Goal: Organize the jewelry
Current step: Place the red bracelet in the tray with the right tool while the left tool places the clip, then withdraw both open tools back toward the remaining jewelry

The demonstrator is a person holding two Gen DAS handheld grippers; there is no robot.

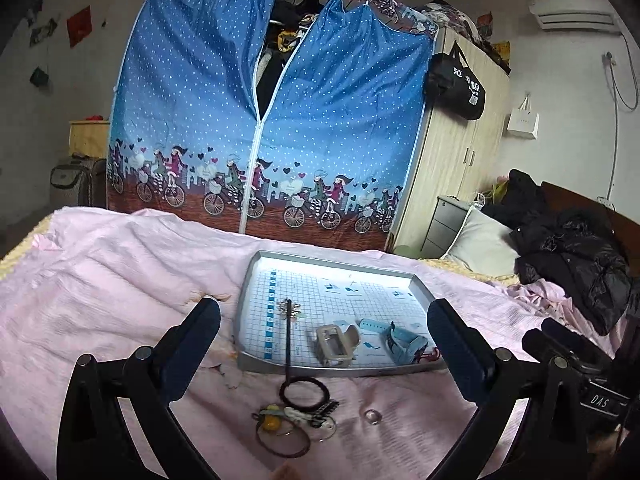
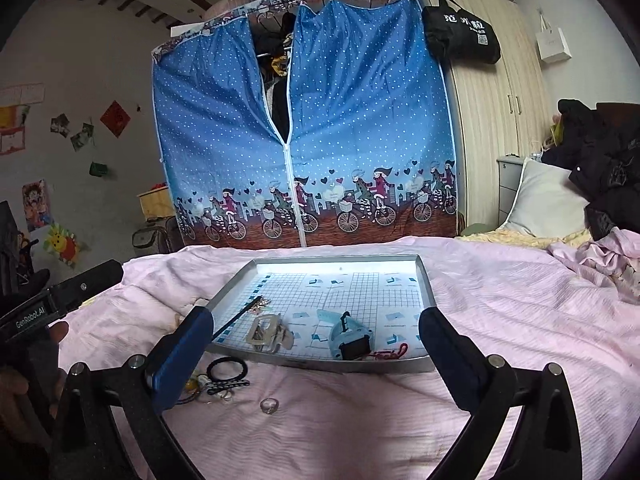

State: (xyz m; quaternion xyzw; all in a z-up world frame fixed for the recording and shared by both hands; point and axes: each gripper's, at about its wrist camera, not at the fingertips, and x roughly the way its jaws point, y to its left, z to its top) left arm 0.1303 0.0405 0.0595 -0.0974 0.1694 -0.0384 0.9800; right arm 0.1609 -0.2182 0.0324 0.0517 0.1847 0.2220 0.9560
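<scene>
The bed's pink cloth cover (image 2: 480,312) is matt and finely crinkled. The tray (image 2: 429,292) has a dull grey, metal-looking rim and a glossy printed paper floor. The beige hair claw (image 1: 335,347) looks like smooth plastic; the black hair tie (image 1: 304,393) is matt. The small ring (image 2: 269,405) is perhaps clear glass.

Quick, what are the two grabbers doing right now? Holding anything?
Left gripper: open, holding nothing, above the pink blanket.
Right gripper: open, holding nothing, facing the tray.
</scene>
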